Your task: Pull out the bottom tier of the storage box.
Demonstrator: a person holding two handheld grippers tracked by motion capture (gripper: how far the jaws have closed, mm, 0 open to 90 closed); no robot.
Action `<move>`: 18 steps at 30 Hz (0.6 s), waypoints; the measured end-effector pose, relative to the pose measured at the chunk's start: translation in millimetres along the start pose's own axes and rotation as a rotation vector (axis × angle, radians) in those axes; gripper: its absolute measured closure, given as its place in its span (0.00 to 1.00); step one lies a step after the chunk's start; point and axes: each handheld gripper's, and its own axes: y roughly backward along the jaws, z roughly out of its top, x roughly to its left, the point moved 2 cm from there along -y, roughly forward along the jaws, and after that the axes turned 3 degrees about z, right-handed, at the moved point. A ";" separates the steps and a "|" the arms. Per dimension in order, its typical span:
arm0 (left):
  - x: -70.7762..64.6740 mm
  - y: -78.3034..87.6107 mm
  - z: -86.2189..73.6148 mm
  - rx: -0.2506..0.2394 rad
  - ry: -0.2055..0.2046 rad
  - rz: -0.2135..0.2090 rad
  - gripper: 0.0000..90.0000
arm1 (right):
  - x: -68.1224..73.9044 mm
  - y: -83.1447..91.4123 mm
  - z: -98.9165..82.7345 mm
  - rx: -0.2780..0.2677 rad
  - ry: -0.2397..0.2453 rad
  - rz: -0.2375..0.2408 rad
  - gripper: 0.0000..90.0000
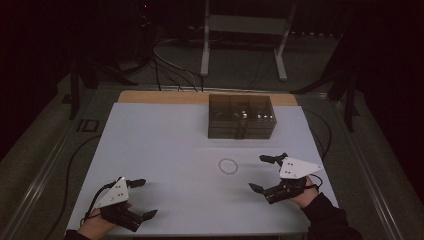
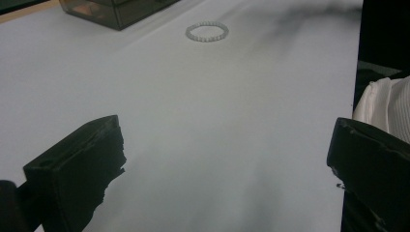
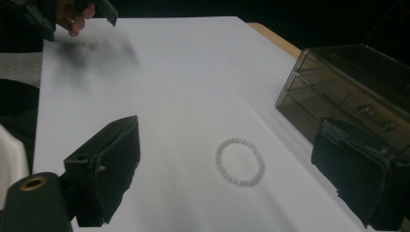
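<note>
- On the white table [image 1: 165, 145], a bead bracelet [image 1: 228, 166] lies flat, near the right gripper [image 1: 266, 173], jaws spread.
- Left gripper [image 1: 141, 199] at the near edge, jaws spread, empty.
- Smoky drawer box [image 1: 241, 116] behind; dark room, cables on the floor.

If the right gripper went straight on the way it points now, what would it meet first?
Probably the beaded bracelet, lying flat between the open jaws of the right gripper; depth is hard to judge.

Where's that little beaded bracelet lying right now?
In the high view the bracelet lies flat on the white table, right of centre, just in front of the smoky drawer box and nearest the open right claw.
</note>
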 end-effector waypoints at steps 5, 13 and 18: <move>0.0 0.0 0.0 0.000 0.001 -0.001 0.00 | -7.1 -1.9 6.5 0.000 0.028 -0.018 0.12; -0.1 0.3 -0.1 0.000 0.000 -0.003 0.00 | -15.6 -8.1 13.3 0.003 0.048 -0.028 0.12; -0.2 0.4 0.0 -0.002 0.000 -0.004 0.00 | -20.1 -13.9 15.1 0.005 0.053 -0.034 0.12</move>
